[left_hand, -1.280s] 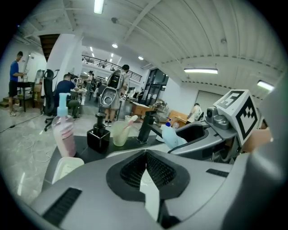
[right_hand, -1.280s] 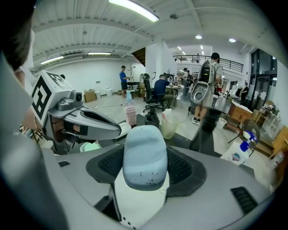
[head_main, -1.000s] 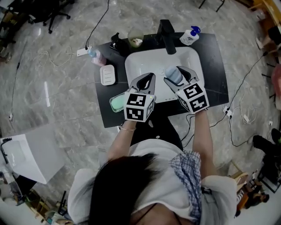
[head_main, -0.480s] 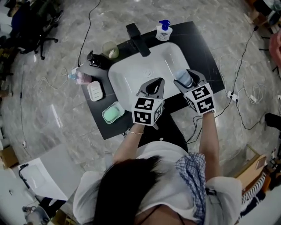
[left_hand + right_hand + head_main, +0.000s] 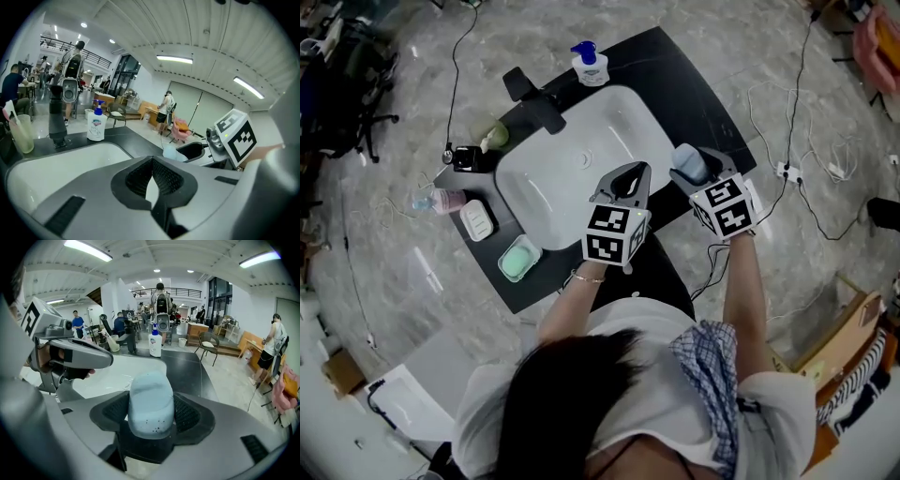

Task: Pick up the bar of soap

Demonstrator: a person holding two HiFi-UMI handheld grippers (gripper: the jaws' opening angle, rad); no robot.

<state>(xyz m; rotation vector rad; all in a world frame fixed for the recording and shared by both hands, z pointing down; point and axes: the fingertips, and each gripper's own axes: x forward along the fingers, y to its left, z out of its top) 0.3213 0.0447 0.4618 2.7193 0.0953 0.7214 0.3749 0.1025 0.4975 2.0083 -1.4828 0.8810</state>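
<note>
- Pale blue bar of soap [image 5: 151, 401] is clamped between the pads of your right gripper [image 5: 695, 161] and lifted clear of every surface, so the pick-up reads as done.
- Right claw: narrowed to the width of the bar, with both ribbed pads pressed against its sides. The bar stands on end in the jaws, and dark specks show on its near face.
- Position: you hold the bar above the right edge of the white sink [image 5: 546, 183], where the basin meets the black counter [image 5: 698, 89].
- Left gripper [image 5: 622, 185]: jaws drawn together to a thin slit with nothing between them. It hovers over the basin, just beside the right gripper.
- Remaining: as a judgement, little is left beyond keeping the squeeze steady, since a slick bar could slide out of the pads. The green soap dish [image 5: 518, 260] lies well apart, at the counter's left end.
</note>
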